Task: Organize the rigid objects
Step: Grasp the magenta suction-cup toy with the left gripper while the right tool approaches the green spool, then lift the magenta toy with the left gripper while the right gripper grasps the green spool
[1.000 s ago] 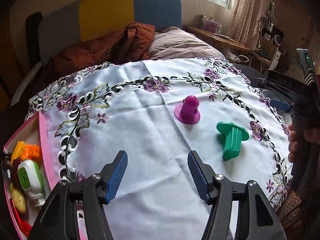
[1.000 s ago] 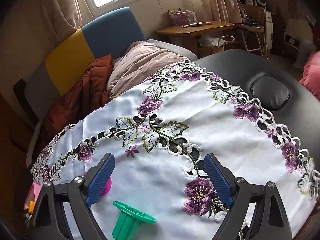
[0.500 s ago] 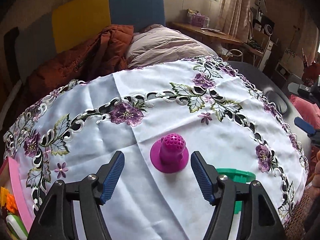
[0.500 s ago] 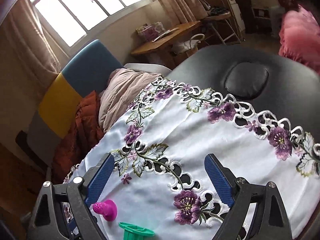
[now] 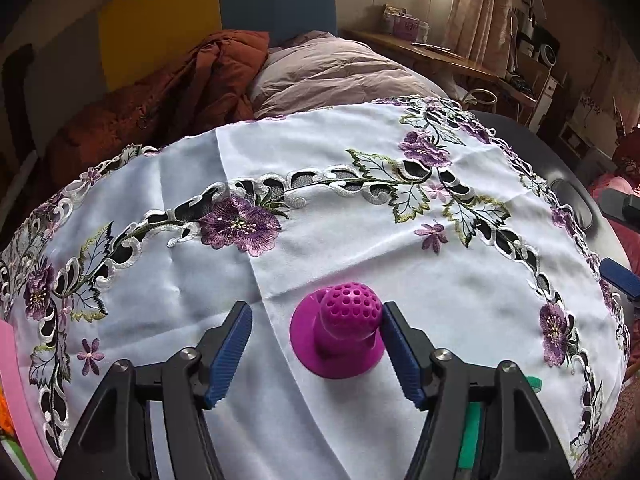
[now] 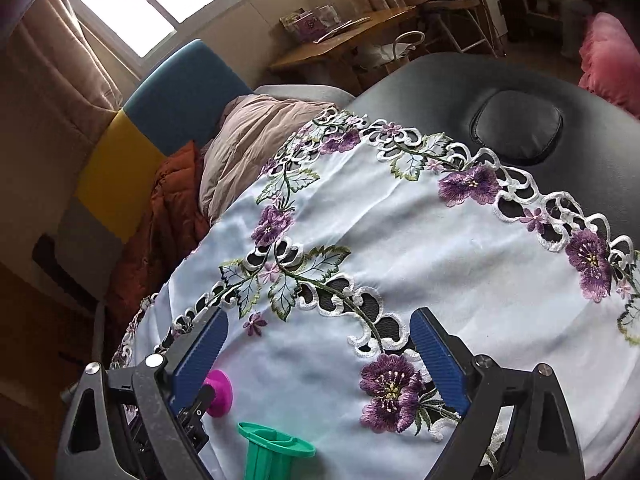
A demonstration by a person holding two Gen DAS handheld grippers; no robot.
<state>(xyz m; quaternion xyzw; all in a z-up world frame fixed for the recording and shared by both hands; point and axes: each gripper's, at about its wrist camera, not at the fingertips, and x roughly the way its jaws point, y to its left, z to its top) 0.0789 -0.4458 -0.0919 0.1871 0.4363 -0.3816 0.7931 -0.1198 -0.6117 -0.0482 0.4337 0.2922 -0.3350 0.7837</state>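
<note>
A magenta plastic toy piece (image 5: 340, 332) with a perforated dome and round flange stands on the white embroidered tablecloth (image 5: 320, 240). My left gripper (image 5: 316, 344) is open around it, and the right fingertip (image 5: 394, 328) touches the dome. A green flanged piece (image 6: 268, 452) lies near the front edge and shows partly behind my left gripper's right finger (image 5: 470, 428). My right gripper (image 6: 320, 352) is open and empty above the cloth. The magenta piece also shows in the right wrist view (image 6: 220, 392).
A pink tray (image 5: 16, 392) with small toys stands at the cloth's left edge. An orange jacket (image 5: 180, 92) and a beige quilt (image 5: 340, 72) lie on the sofa behind. The black padded table (image 6: 520, 128) extends right of the cloth.
My left gripper has moved forward and right until the magenta piece stands between its fingers. My right gripper has lifted and tilted away from the green piece.
</note>
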